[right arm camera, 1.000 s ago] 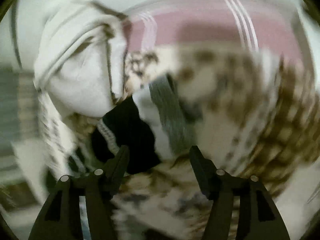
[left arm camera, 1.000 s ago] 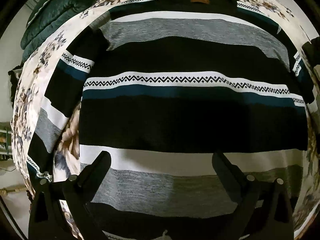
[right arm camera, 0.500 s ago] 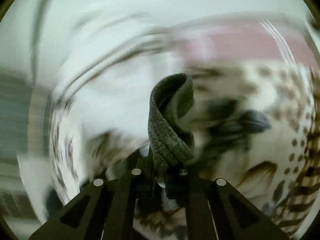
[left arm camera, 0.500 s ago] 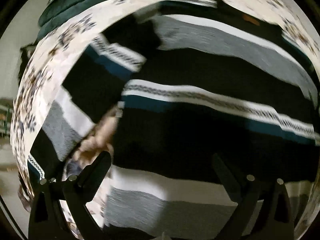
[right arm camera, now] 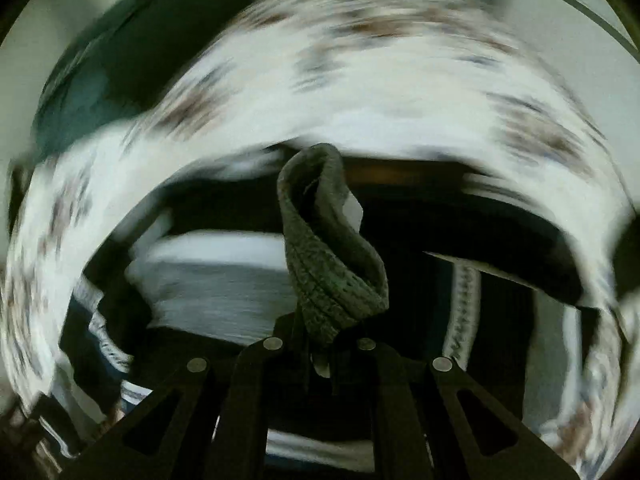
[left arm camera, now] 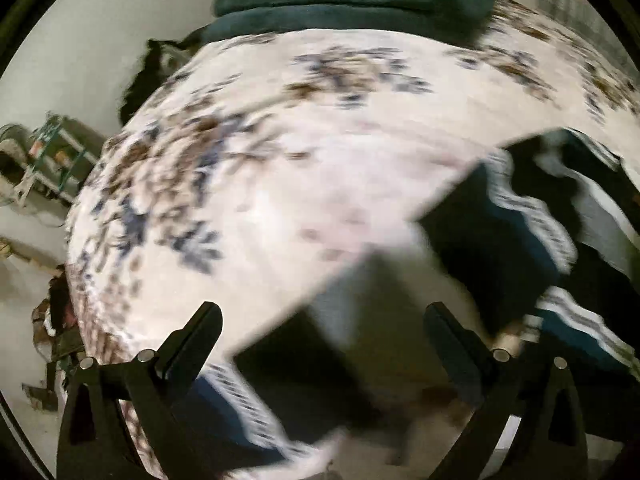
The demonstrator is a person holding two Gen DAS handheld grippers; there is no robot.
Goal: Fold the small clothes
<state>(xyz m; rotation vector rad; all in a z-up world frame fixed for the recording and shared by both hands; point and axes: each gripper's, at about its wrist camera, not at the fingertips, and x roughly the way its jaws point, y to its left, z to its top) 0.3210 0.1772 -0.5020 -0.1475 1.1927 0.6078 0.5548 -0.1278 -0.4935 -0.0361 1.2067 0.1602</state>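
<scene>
Your left gripper hangs with its fingers spread wide, holding nothing, above the cream floral-print bed cover. The black, grey, white and teal striped knit sweater lies on that cover from about 3 o'clock down to 6 o'clock, its sleeve passing under the gripper. Your right gripper is pinched tight on the sweater's grey ribbed cuff, which loops up toward 12 o'clock. Both views are blurred.

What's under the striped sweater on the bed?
The floral bedspread shows around the striped sweater. Whatever lies directly beneath is covered. The right gripper pinches its grey cuff.
</scene>
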